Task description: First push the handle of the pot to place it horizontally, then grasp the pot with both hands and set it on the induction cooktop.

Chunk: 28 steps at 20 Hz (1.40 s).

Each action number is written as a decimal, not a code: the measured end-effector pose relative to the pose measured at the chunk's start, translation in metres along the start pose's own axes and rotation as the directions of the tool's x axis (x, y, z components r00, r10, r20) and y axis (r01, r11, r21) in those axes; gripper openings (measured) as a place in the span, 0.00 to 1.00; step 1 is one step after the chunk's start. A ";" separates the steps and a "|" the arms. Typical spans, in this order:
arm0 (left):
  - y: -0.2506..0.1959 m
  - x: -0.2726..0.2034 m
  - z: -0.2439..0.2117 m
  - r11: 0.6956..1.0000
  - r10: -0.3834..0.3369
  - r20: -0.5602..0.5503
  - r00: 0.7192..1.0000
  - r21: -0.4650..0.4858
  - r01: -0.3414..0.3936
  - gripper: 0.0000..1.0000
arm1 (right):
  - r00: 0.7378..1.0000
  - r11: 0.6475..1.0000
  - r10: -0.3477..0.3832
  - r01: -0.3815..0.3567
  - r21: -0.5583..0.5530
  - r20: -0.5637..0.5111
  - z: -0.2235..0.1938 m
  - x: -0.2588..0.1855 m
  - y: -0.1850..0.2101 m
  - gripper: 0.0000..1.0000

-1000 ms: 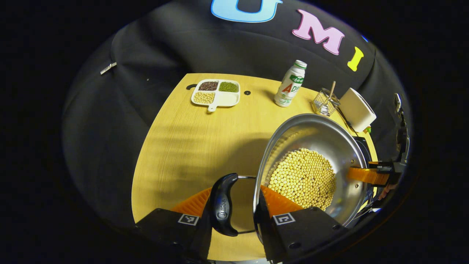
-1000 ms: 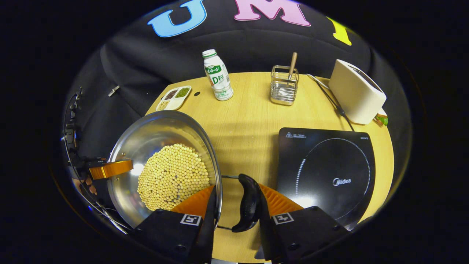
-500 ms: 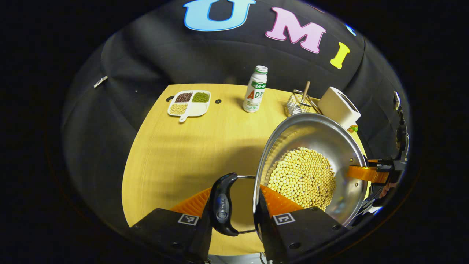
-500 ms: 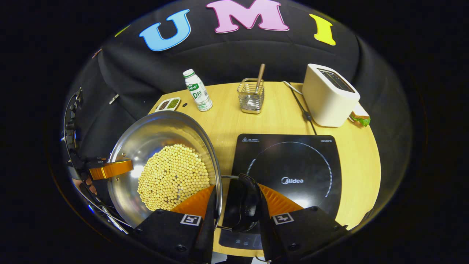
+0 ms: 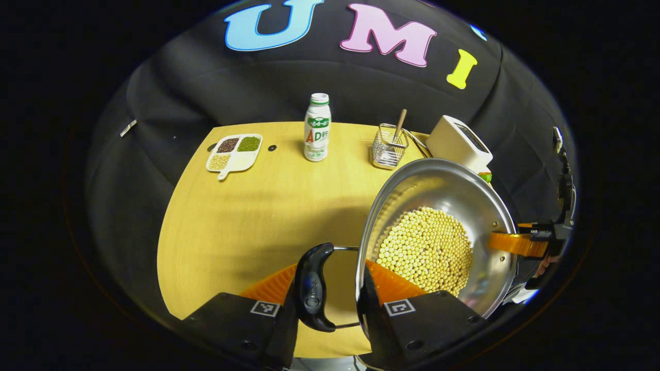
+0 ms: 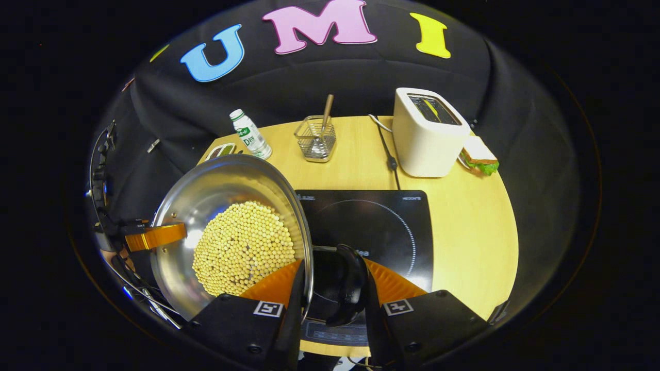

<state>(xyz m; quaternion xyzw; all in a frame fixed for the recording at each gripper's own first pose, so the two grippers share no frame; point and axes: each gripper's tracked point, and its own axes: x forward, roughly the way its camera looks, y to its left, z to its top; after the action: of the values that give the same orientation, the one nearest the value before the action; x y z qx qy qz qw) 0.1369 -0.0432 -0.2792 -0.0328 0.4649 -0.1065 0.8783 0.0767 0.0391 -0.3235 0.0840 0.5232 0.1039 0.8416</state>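
A steel pot point(image 5: 438, 190) holding soybeans point(image 5: 425, 250) hangs above the table between both grippers. My left gripper point(image 5: 327, 288) is shut across the pot's rim and its black side handle point(image 5: 312, 288), one orange finger inside the pot. In the right gripper view my right gripper point(image 6: 330, 286) is shut the same way on the opposite black handle point(image 6: 350, 283) and rim of the pot point(image 6: 216, 180). The black induction cooktop point(image 6: 381, 221) lies under that handle and the pot's right edge. Each view shows the other gripper's orange finger point(image 6: 154, 236) at the far rim.
Along the back of the wooden table point(image 5: 247, 216) stand a divided dish of beans point(image 5: 234, 152), a white bottle point(image 5: 316, 129), a wire utensil holder point(image 6: 315, 139) and a white toaster point(image 6: 428, 134) with its cord. A sandwich point(image 6: 479, 154) lies beside the toaster.
Both grippers have carried the pot to the right. The cooktop, earlier well right of the pot, now lies under the right handle and pot edge. The grips are unchanged.
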 end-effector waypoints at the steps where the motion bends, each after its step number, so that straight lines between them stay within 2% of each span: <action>1: -0.011 0.003 0.001 1.000 -0.004 0.000 1.000 0.002 0.004 0.59 | 1.000 1.000 -0.004 0.004 0.010 -0.001 0.002 -0.001 -0.013 0.55; 2: -0.023 0.008 0.003 1.000 -0.009 0.000 1.000 0.003 0.009 0.59 | 1.000 1.000 -0.010 0.010 0.022 -0.001 0.004 -0.001 -0.026 0.55; 3: -0.036 0.012 0.005 1.000 -0.014 0.000 1.000 0.005 0.014 0.59 | 1.000 0.999 -0.015 0.015 0.030 0.001 0.006 -0.001 -0.038 0.51; 4: -0.047 0.017 0.008 1.000 -0.018 0.003 1.000 0.010 0.018 0.59 | 1.000 0.999 -0.019 0.019 0.036 0.001 0.006 -0.002 -0.051 0.55; 5: -0.057 0.023 0.010 1.000 -0.021 0.003 1.000 0.013 0.021 0.59 | 1.000 0.999 -0.022 0.022 0.043 -0.001 0.007 -0.002 -0.062 0.51; 7: -0.076 0.037 0.012 1.000 -0.028 -0.003 1.000 0.014 0.028 0.58 | 1.000 0.999 -0.025 0.025 0.047 -0.008 0.006 0.004 -0.083 0.51; 9: -0.087 0.048 0.007 0.999 -0.029 -0.009 1.000 0.016 0.029 0.59 | 0.999 0.998 -0.028 0.028 0.048 -0.017 0.006 0.011 -0.101 0.51; 10: -0.093 0.054 0.006 0.999 -0.029 -0.011 1.000 0.015 0.029 0.59 | 0.999 0.998 -0.028 0.030 0.049 -0.023 0.003 0.014 -0.108 0.55; 11: -0.099 0.061 0.003 0.999 -0.030 -0.015 0.999 0.013 0.030 0.59 | 0.999 0.998 -0.031 0.032 0.050 -0.031 0.002 0.017 -0.114 0.51; 14: -0.113 0.076 -0.003 0.999 -0.039 -0.027 0.999 0.003 0.040 0.59 | 0.998 0.998 -0.041 0.043 0.047 -0.047 -0.001 0.024 -0.133 0.51; 16: -0.119 0.087 -0.006 0.999 -0.044 -0.028 0.999 0.005 0.044 0.59 | 0.997 0.997 -0.045 0.048 0.053 -0.058 -0.005 0.030 -0.142 0.51; 17: -0.121 0.091 -0.007 0.999 -0.045 -0.028 0.999 0.005 0.045 0.59 | 0.997 0.997 -0.047 0.050 0.056 -0.062 -0.006 0.032 -0.147 0.55; 28: -0.123 0.110 -0.017 0.997 -0.066 -0.029 0.997 -0.028 0.065 0.59 | 0.997 0.997 -0.052 0.055 0.049 -0.060 -0.007 0.043 -0.154 0.55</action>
<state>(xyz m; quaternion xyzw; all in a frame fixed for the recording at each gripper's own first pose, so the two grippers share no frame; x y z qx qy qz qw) 0.1634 -0.1862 -0.3588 -0.0581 0.4779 -0.1296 0.8668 0.1019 -0.0982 -0.4025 0.0880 0.5521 0.0705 0.8261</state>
